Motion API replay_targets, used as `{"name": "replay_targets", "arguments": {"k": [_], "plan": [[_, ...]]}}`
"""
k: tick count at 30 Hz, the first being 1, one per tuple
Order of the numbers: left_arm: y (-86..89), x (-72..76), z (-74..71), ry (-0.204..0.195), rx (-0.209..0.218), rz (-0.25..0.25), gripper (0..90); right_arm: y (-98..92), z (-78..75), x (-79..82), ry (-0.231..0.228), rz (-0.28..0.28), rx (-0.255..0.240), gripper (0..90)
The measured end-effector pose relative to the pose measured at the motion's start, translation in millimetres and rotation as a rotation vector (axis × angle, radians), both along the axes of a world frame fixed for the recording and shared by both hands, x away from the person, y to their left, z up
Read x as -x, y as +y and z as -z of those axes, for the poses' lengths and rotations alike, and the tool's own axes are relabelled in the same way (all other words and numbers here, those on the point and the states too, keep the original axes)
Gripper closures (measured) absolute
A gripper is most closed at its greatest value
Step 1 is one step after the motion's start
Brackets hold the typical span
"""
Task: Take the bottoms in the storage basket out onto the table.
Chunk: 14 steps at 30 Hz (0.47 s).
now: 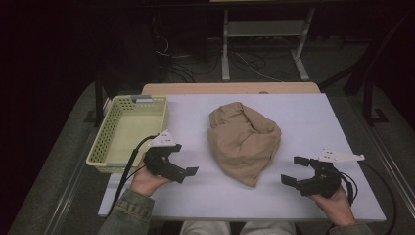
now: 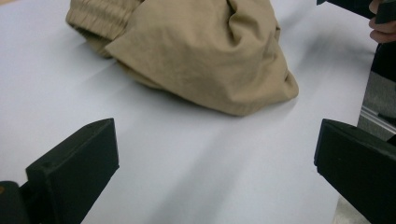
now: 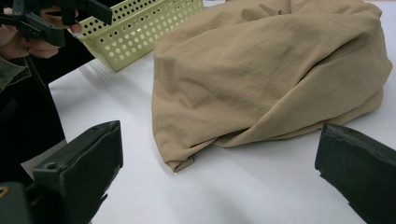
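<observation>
Fingers of both grippers gape wide, empty: left gripper (image 1: 183,166), right gripper (image 1: 296,170). Crumpled tan garment (image 1: 243,139) sits mid-table between them, basket (image 1: 128,132) left. Risk: pinching one loose fold, so the bundle unravels and drags.

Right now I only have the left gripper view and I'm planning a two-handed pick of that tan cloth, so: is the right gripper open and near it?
Observer: Yes. The right gripper is open, apart from the tan cloth, on the table.
Operator: Anything on the left side, out of my picture?
Observer: A yellow-green perforated basket stands at the table's left edge, beside the left gripper.
Operator: Anything in it?
Observer: Nothing seen from the high view.
Operator: Which part of the cloth faces the right gripper?
Observer: A folded corner lying flat on the table.
</observation>
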<state>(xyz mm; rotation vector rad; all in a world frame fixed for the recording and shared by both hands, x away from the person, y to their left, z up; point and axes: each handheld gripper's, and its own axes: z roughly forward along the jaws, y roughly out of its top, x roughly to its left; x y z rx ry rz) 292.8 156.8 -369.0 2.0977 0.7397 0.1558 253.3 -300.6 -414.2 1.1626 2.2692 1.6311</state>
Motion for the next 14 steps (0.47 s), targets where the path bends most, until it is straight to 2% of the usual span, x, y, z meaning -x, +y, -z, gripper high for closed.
{"name": "replay_targets", "arguments": {"k": [3, 5, 14], "plan": [[6.4, 5.8, 7.4, 0.021, 0.024, -0.013, 0.0, -0.2, -0.1, 0.3, -0.001, 0.002, -0.002, 0.7], [10.0, 10.0, 11.4, 0.017, 0.022, -0.034, 0.0, -0.4, -0.2, 0.4, -0.001, 0.003, 0.000, 0.7], [15.8, 18.8, 20.9, 0.014, 0.035, -0.045, 0.0, 0.1, 0.1, 0.4, 0.000, 0.001, 0.003, 0.6]]}}
